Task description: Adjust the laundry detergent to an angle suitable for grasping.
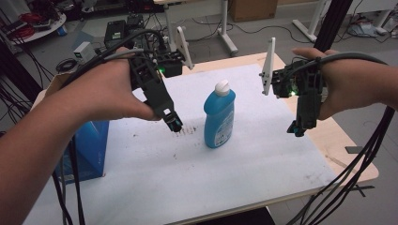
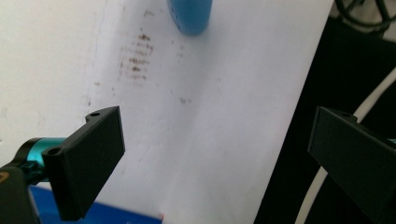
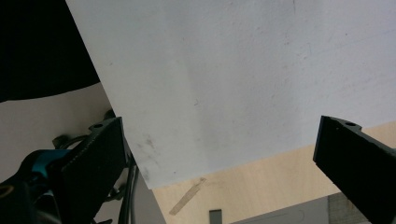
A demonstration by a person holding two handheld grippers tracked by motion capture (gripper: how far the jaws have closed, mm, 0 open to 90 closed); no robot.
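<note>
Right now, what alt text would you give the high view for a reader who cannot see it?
A blue bottle with a white cap stands upright on a white mat. The left gripper hovers close beside it, the right gripper farther off; both are empty. A blue box sits at the mat's left edge.

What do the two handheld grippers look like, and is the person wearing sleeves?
The left gripper and the right gripper are black, angular frames with teal joints by flat black jaws. Each carries a white three-cornered plate, a green light and a bundle of black and grey cables. Both forearms are bare, without sleeves.
</note>
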